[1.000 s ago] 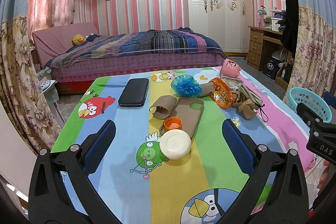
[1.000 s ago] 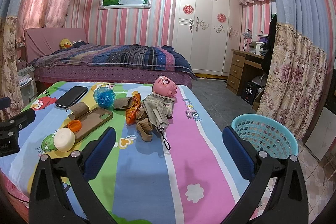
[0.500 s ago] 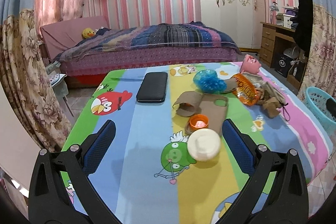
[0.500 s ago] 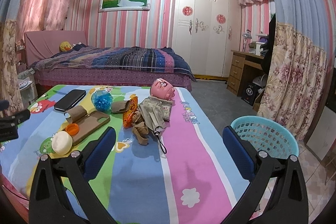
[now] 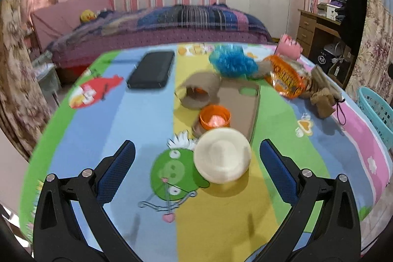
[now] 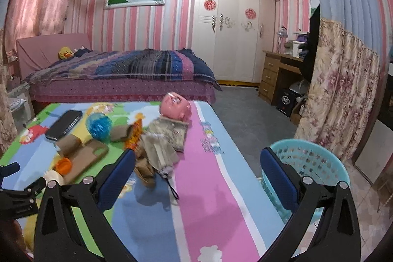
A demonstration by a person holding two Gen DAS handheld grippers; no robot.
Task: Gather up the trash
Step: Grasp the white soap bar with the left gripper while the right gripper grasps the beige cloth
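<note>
On the cartoon tablecloth, dead ahead of the left gripper, sits a round cream lid, and the jaws are spread wide with nothing between them. It's the approach step, by my reading: the lid lies at one o'clock between the blue pads, just short of being framed. Beyond it at twelve o'clock, an orange cap rests on the edge of a brown phone case, with a cardboard tube just behind, a blue mesh ball farther back, and an orange snack wrapper at two o'clock. A black phone at eleven o'clock looks like no trash at all.

Over to the right gripper, also wide open and empty, hovering above the table's near edge. The teal basket stands on the floor at three o'clock, beside the table: the likely drop point.

Next call: ease the left tool forward and down so the pads straddle the lid, then close. The lid is low and flat, so it could slide.
</note>
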